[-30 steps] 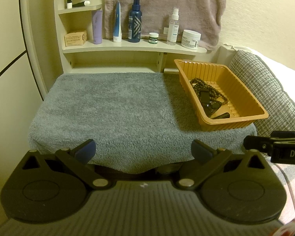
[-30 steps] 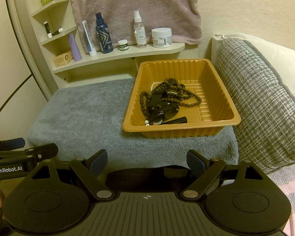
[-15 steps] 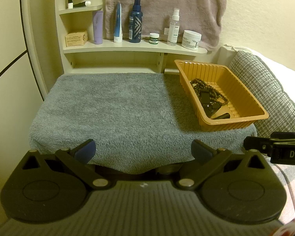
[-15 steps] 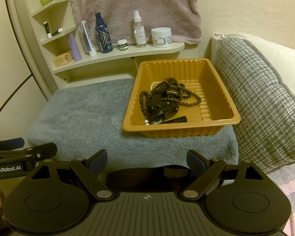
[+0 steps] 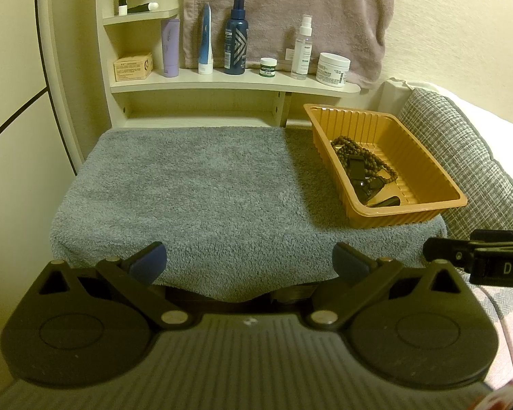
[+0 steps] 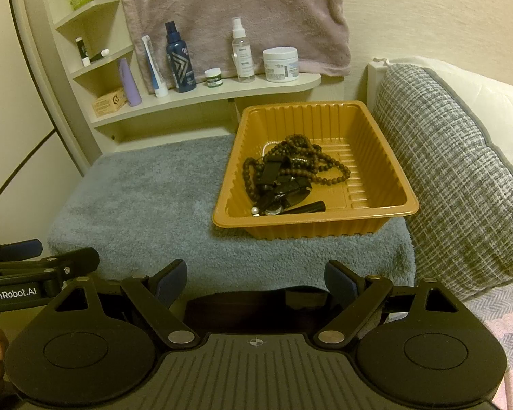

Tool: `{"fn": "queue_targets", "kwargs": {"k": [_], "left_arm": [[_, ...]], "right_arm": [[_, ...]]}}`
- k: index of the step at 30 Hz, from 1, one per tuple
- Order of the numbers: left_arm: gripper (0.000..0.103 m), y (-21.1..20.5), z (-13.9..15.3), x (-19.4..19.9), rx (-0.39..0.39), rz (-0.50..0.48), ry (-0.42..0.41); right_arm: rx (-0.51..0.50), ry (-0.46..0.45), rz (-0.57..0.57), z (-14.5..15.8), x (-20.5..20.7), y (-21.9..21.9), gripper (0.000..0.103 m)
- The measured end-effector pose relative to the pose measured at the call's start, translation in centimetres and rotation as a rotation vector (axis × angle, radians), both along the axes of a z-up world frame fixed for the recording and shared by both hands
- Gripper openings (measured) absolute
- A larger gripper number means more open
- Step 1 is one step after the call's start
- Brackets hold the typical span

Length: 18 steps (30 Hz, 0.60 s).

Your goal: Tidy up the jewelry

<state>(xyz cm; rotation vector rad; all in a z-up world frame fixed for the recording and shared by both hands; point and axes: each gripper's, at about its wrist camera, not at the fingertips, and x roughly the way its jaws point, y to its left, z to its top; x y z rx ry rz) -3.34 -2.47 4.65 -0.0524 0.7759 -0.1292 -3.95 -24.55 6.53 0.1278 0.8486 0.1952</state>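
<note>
Hovering near table edge, both tools spread, nothing pinched: left tool, right tool. Jewelry pile (beads, dark pcs) lies tangled in orange tray on grey towel. No change vs 1 s ago; fits pre-sort or all gathered.

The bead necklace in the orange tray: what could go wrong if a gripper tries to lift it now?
1. The bead necklace is tangled with the black pieces, so lifting it may drag those out too.
2. The orange tray looks light and sits near the towel's front edge; a snagged pull could tip it off.
</note>
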Motion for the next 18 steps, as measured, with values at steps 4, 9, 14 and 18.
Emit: {"fn": "queue_targets", "kwargs": {"k": [4, 9, 14, 18], "left_arm": [[0.102, 0.04, 0.02, 0.02, 0.0, 0.0, 0.0], [0.102, 0.04, 0.0, 0.03, 0.0, -0.001, 0.0], [0.102, -0.04, -0.02, -0.02, 0.001, 0.0, 0.0], [0.102, 0.05, -0.02, 0.05, 0.001, -0.003, 0.001]], "right_arm": [[0.0, 0.0, 0.001, -0.01, -0.01, 0.0, 0.087], [0.0, 0.001, 0.0, -0.02, 0.0, 0.0, 0.087], [0.001, 0.001, 0.0, -0.03, 0.01, -0.02, 0.087], [0.001, 0.001, 0.001, -0.02, 0.0, -0.01, 0.087]]}}
